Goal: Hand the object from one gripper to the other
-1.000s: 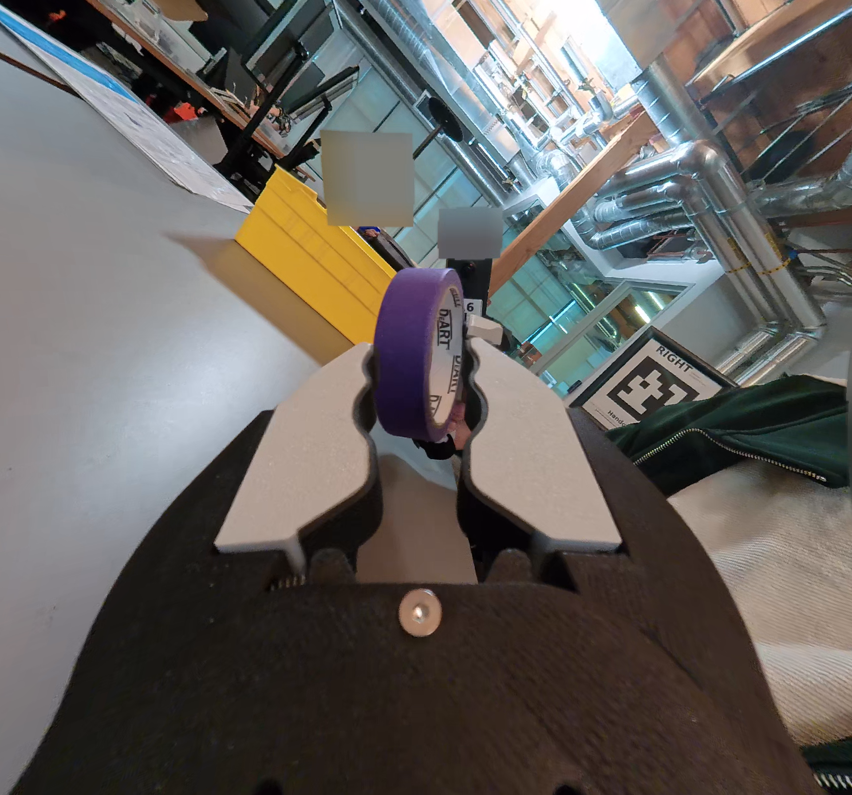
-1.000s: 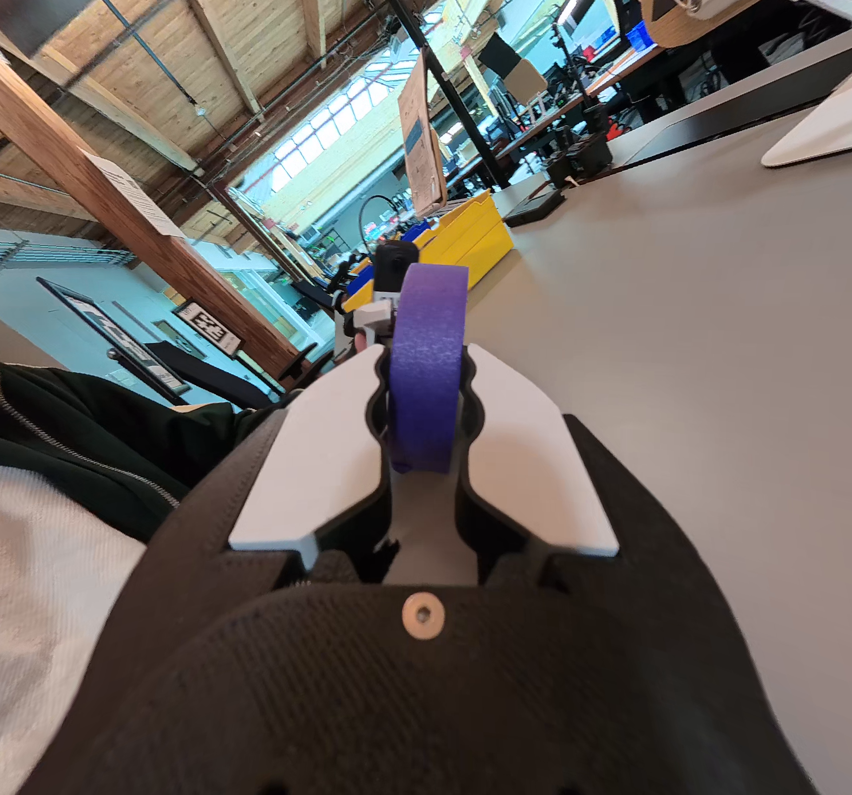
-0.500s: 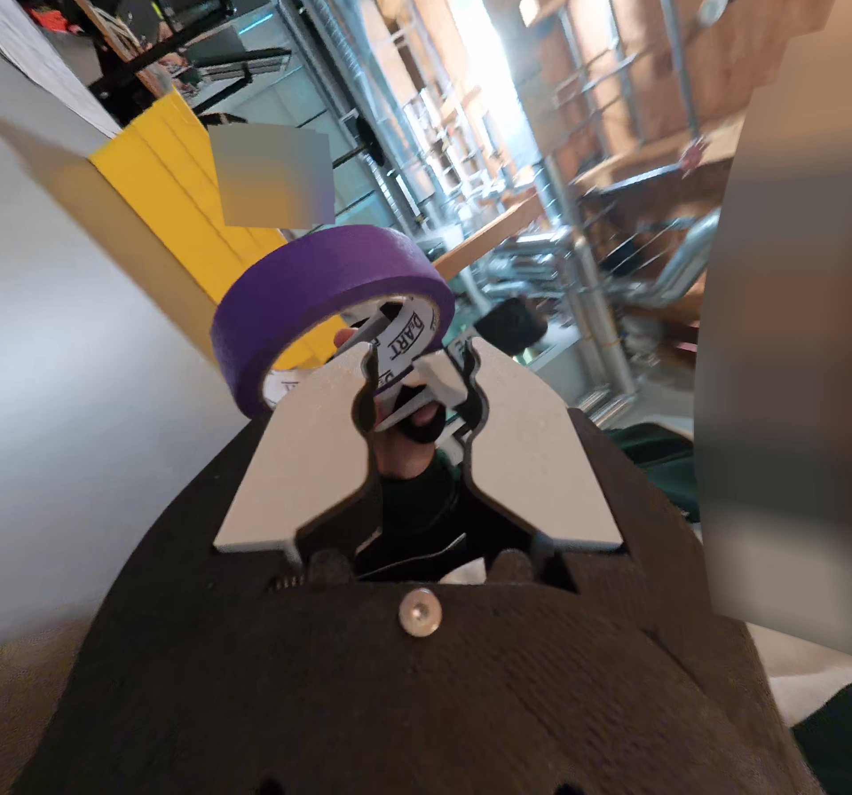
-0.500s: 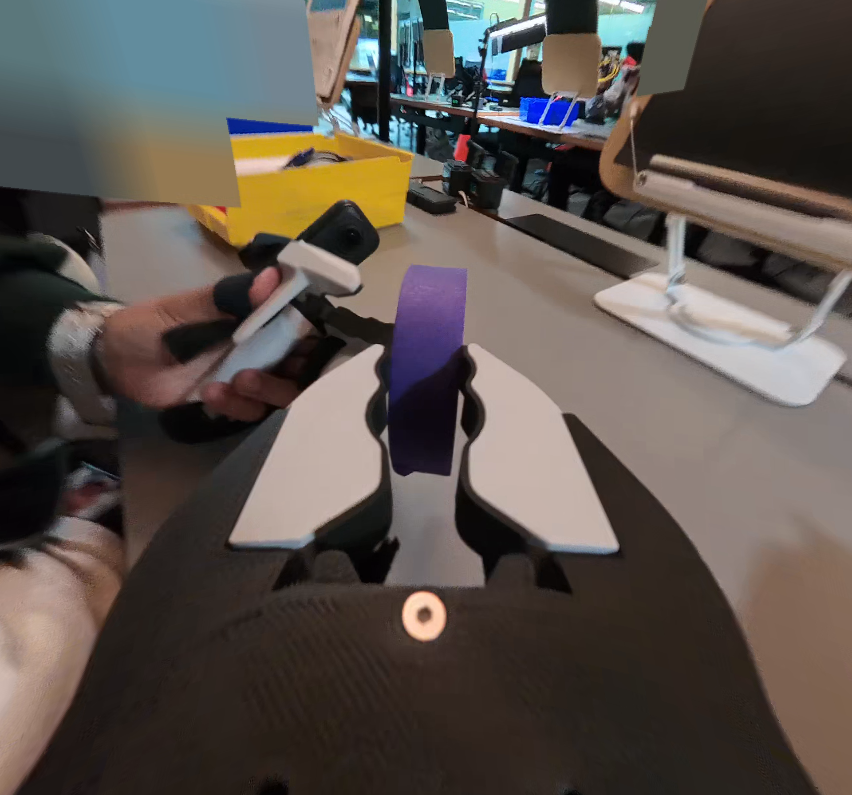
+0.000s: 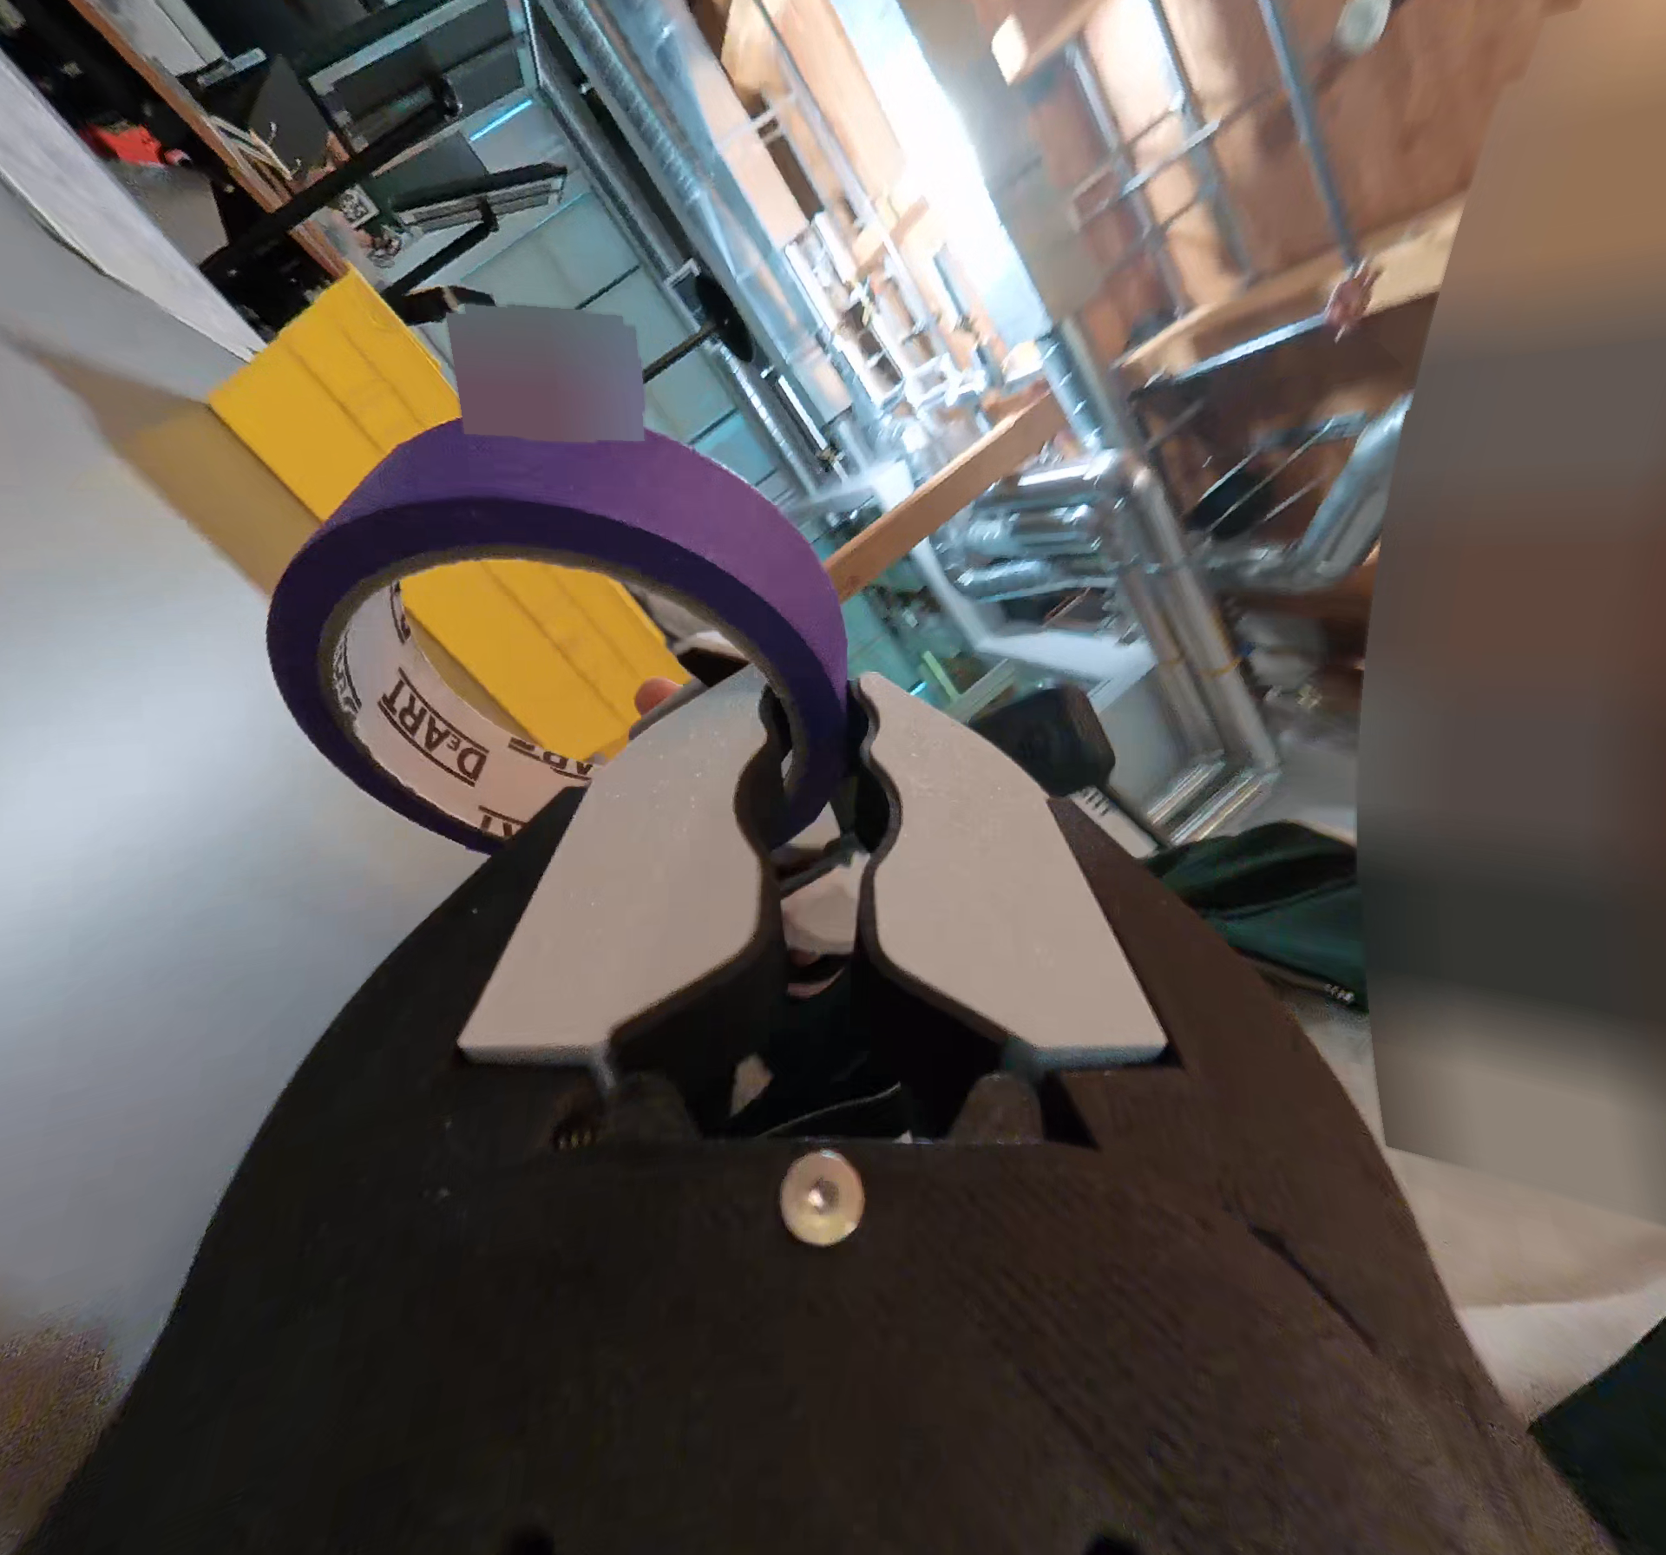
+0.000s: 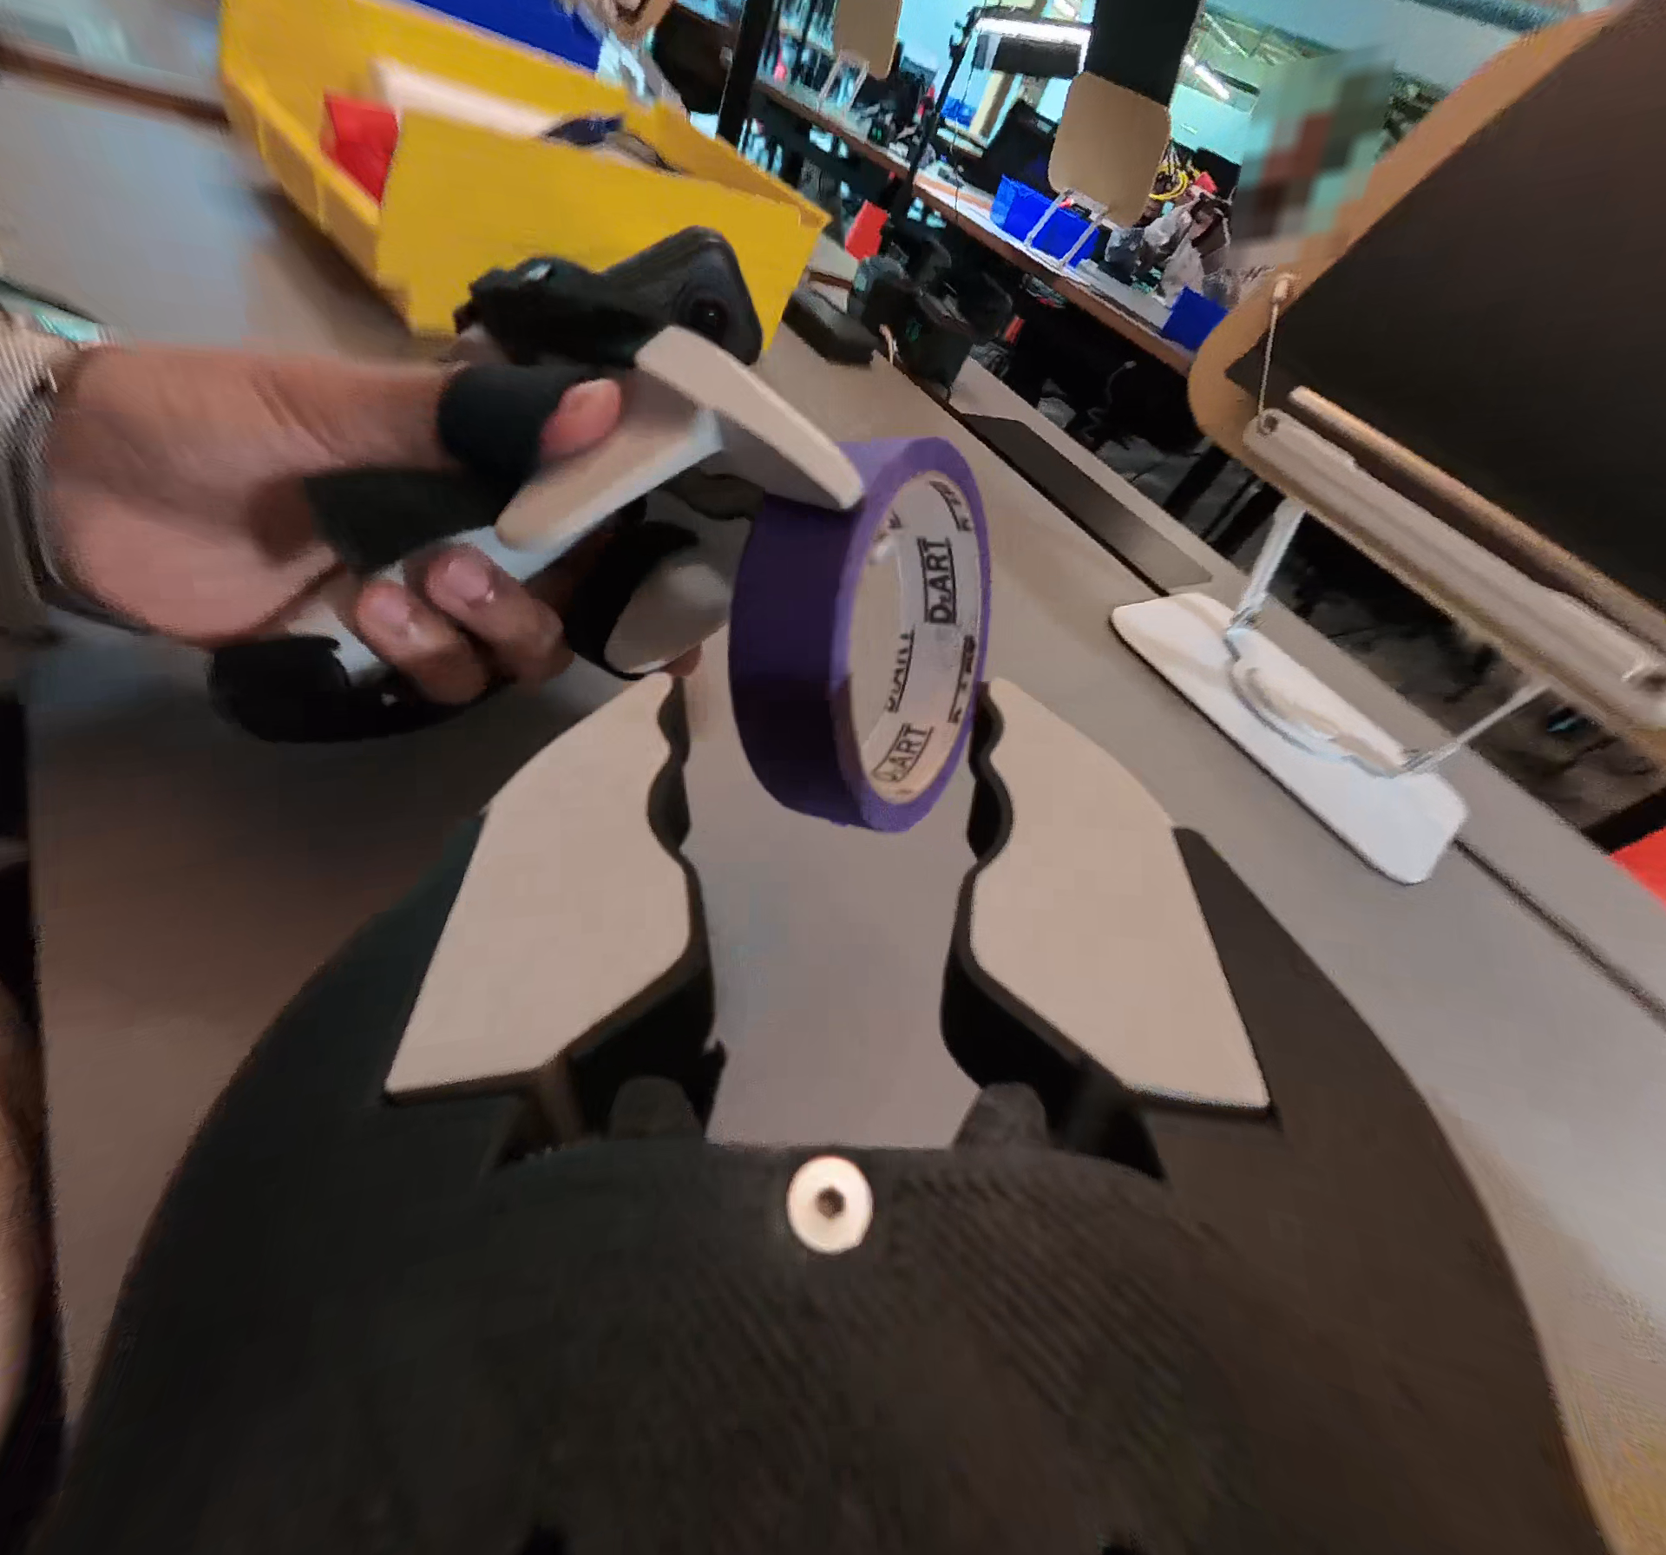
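Open grey tabletop [image 6: 1172,1016] ahead of right gripper [image 6: 825,745]; jaws spread wide around purple tape roll [image 6: 811,655] pinched by left gripper [image 6: 721,556]. Yellow bin [image 6: 559,204] rear left, white stand [image 6: 1307,754] crowding right.

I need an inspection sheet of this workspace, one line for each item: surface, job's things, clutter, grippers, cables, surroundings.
Surface: grey table, bare near the grippers.
Job's things: purple tape roll, off the table, its band pinched by the left gripper.
Clutter: yellow bin with items inside; white stand on the right.
Grippers: left gripper shut on the roll, held by a hand; right gripper open, the roll's lower part between its fingers, contact unclear.
Cables: nothing seen nearby.
Surroundings: workshop benches behind; pipes and wooden beams overhead.
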A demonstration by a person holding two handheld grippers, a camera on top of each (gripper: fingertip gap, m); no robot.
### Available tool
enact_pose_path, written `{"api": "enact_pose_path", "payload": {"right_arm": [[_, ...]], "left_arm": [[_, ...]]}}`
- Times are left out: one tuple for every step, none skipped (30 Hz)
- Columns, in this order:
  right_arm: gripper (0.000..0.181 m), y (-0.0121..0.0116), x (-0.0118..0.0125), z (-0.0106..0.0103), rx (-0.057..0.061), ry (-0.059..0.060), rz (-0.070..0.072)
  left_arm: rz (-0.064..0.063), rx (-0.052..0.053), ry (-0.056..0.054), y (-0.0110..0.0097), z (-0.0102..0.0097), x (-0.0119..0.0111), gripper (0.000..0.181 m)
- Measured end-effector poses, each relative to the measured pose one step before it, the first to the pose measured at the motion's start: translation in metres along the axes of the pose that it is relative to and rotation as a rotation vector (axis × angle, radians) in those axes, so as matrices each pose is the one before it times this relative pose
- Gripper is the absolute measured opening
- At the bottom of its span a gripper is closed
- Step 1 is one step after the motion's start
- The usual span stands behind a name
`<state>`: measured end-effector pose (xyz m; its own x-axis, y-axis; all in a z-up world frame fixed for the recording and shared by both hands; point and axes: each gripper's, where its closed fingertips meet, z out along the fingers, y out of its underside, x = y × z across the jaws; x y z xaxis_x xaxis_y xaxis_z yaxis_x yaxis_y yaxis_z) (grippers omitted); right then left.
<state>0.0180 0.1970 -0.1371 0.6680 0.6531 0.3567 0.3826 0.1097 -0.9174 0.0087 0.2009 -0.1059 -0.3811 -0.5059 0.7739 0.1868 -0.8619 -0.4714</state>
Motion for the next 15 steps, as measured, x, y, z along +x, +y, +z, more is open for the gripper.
{"api": "enact_pose_path", "payload": {"right_arm": [[0.065,-0.00071,0.00477,-0.00183,0.0232,-0.007,0.0677],[0.068,-0.00118,0.00529,-0.00221,0.026,-0.0109,0.0691],[0.069,-0.00127,0.00664,-0.00271,0.0247,-0.0056,0.0725],[0.069,-0.00165,0.00735,-0.00303,0.0262,-0.0036,0.0763],[0.069,-0.00169,0.00642,-0.00286,0.0257,-0.0113,0.0802],[0.066,0.00025,0.00669,-0.00239,0.0141,-0.0085,0.0823],[0.062,0.00269,0.00652,-0.00174,-0.0035,-0.0072,0.0768],[0.056,0.00398,0.00453,-0.00076,-0.015,-0.0176,0.0698],[0.053,0.00406,0.00272,0.00013,-0.0198,-0.0216,0.0625],[0.053,0.00422,0.00136,0.00114,-0.0196,-0.0219,0.0485],[0.052,0.00443,-0.00001,0.00151,-0.0191,-0.0207,0.0333],[0.051,0.00399,-0.00128,0.00196,-0.0184,-0.0198,0.0214],[0.05,0.00332,-0.00257,0.00197,-0.0166,-0.0197,0.0099],[0.05,0.00222,-0.00333,0.00183,-0.0112,-0.0189,-0.001],[0.048,0.0023,-0.00301,0.00157,-0.0143,-0.013,-0.009]], "left_arm": [[0.0465,-0.0261,-0.0154,0.00001,0.00012,0.00057,0.011],[0.0506,-0.032,-0.02,0.00079,0.0003,0.00016,0.01],[0.054,-0.0406,-0.0195,0.00191,0.00057,0.00028,0.01],[0.057,-0.0473,-0.0214,0.00294,0.00111,0.00024,0.01],[0.0576,-0.0538,-0.0218,0.004,0.00155,0.00037,0.01],[0.0565,-0.0569,-0.0174,0.00482,0.00221,0.00119,0.01],[0.054,-0.0549,-0.0101,0.00515,0.00272,0.00249,0.01],[0.051,-0.0536,-0.0047,0.00524,0.00321,0.00363,0.01],[0.0469,-0.0477,-0.0008,0.00498,0.00358,0.0043,0.01],[0.0407,-0.0412,0.0077,0.00465,0.00382,0.00545,0.01],[0.0311,-0.0323,0.0181,0.00386,0.00413,0.00628,0.01],[0.0179,-0.0253,0.0248,0.00332,0.00403,0.0065,0.01],[0.0084,-0.0209,0.029,0.00292,0.00391,0.00624,0.01],[0.0044,-0.0181,0.0284,0.00282,0.00341,0.00563,0.01],[0.0041,-0.016,0.0216,0.00249,0.00305,0.00443,0.01]]}}
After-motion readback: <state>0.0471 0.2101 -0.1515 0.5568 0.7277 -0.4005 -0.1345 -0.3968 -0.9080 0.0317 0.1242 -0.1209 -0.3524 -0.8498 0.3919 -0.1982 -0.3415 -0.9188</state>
